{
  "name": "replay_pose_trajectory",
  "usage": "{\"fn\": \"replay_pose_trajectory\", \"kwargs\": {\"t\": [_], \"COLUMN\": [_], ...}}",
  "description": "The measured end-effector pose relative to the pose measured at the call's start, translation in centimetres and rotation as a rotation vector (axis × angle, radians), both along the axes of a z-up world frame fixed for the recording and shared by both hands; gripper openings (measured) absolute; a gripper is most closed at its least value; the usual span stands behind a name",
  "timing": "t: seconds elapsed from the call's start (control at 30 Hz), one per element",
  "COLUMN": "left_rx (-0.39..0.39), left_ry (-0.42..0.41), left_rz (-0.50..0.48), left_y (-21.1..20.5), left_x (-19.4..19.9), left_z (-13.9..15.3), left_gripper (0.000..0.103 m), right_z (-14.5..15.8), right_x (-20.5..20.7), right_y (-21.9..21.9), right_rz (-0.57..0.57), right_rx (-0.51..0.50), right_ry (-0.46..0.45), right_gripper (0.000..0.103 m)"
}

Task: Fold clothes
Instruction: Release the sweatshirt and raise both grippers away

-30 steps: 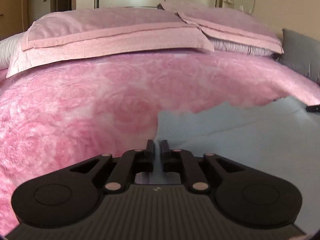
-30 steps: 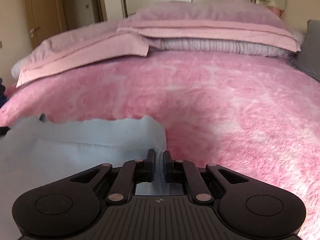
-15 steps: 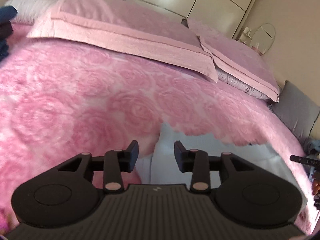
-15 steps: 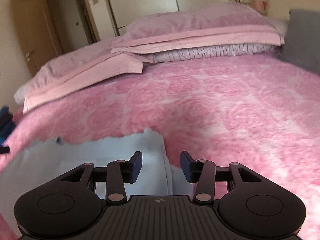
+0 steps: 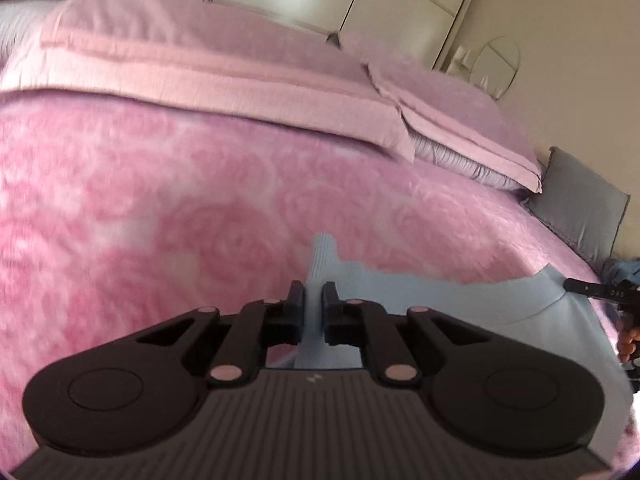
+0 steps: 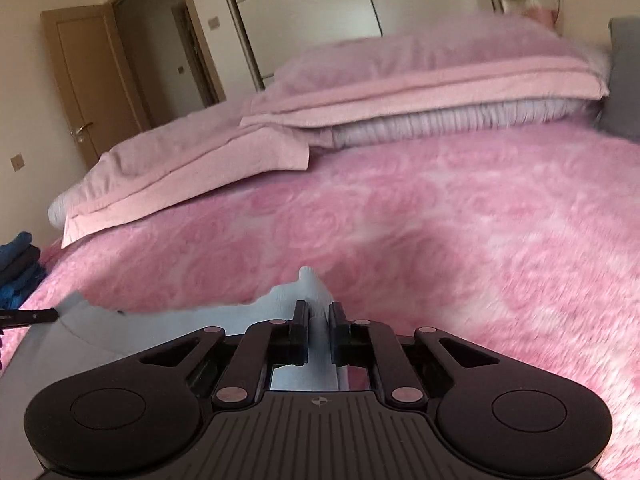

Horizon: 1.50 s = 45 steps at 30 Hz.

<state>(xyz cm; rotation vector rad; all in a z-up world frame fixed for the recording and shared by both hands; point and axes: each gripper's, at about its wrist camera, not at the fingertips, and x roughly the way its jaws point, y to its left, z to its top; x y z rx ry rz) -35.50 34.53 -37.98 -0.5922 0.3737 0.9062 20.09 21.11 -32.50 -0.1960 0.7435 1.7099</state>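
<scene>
My right gripper [image 6: 319,316] has its jaws pinched on a corner of the pale blue knit garment [image 6: 132,340], near me on the fluffy pink rose-patterned bed cover [image 6: 460,216]; pink pillows [image 6: 420,76] lie far behind.

Both wrist views skim low over the bed [image 5: 200,200], facing the pillows [image 6: 400,76].

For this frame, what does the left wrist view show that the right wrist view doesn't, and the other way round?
Only the left wrist view: a round mirror on the wall, the garment's curved neckline, and part of a hand at the right edge.

Only the right wrist view: a brown door standing open and a stack of dark blue clothes at the left edge.

Both: the pink blanket, pink pillows, a grey cushion, and each view's own tongs, left and right, shut on the light blue garment.
</scene>
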Motion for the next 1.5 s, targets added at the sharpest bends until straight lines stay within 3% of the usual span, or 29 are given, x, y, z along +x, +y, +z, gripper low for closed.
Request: {"fn": "replay_pose_trajectory", "kwargs": {"t": [0.07,0.13,0.2,0.23,0.27,0.37,0.43,0.5,0.6,0.67,0.8,0.93,1.0,1.07,1.17,1.2,1.37,1.5], "left_rx": [-0.048,-0.03,0.001,0.017,0.033,0.058,0.061,0.062,0.069,0.078,0.06,0.059,0.063,0.038,0.0,-0.004,-0.046,-0.042], "left_ry": [0.083,0.119,0.173,0.199,0.219,0.232,0.231,0.242,0.308,0.365,0.36,0.334,0.333,0.36,0.394,0.408,0.463,0.474], "left_rz": [-0.005,0.004,0.03,0.042,0.051,0.036,0.004,-0.039,-0.064,-0.039,0.03,0.069,0.053,0.059,0.108,0.123,0.192,0.2], "left_y": [0.5,0.2,-0.5,-0.8,-1.3,-4.6,-7.3,-10.1,-13.4,-14.3,-14.7,-16.5,-18.6,-19.9,-21.0,-21.4,-24.6,-28.5], "left_x": [1.1,1.5,1.3,1.2,1.1,0.6,0.7,1.5,2.7,2.6,1.5,0.9,1.4,2.0,2.5,2.6,3.2,3.5], "left_z": [-1.4,-1.1,-0.1,0.4,0.8,2.5,3.2,3.3,1.8,1.0,1.9,3.6,3.9,3.2,2.0,2.3,4.6,5.5], "left_gripper": [0.01,0.018,0.029,0.029,0.028,0.026,0.025,0.026,0.025,0.025,0.003,0.009,0.015,0.015,0.016,0.016,0.018,0.027], "right_z": [-1.4,-2.6,-1.9,-1.3,-0.7,2.7,5.1,6.5,6.1,4.6,3.9,6.5,7.0,6.6,3.5,3.1,5.4,6.0], "right_x": [-0.6,-1.0,-0.6,-0.4,-0.2,0.2,1.0,-1.0,-4.7,-4.8,0.4,-1.7,-4.9,-6.5,-7.9,-8.0,-10.0,-13.5], "right_y": [0.8,1.2,0.7,0.2,-0.3,-3.9,-7.1,-10.2,-13.3,-14.5,-16.2,-18.6,-20.3,-21.1,-21.3,-21.7,-23.0,-24.8], "right_rz": [0.011,0.029,0.002,-0.037,-0.077,-0.151,-0.089,0.027,0.143,0.11,-0.053,-0.135,-0.14,-0.11,-0.119,-0.134,-0.202,-0.198], "right_rx": [-0.083,-0.134,-0.139,-0.14,-0.139,-0.07,-0.04,-0.033,-0.068,-0.104,-0.16,-0.154,-0.089,-0.09,-0.159,-0.139,-0.188,-0.198], "right_ry": [-0.034,-0.045,-0.052,-0.079,-0.108,-0.227,-0.243,-0.228,-0.297,-0.364,-0.15,-0.32,-0.276,-0.188,-0.219,-0.214,-0.208,-0.171], "right_gripper": [0.008,0.011,0.03,0.051,0.054,0.054,0.054,0.054,0.054,0.055,0.06,0.06,0.06,0.06,0.06,0.06,0.06,0.06]}}
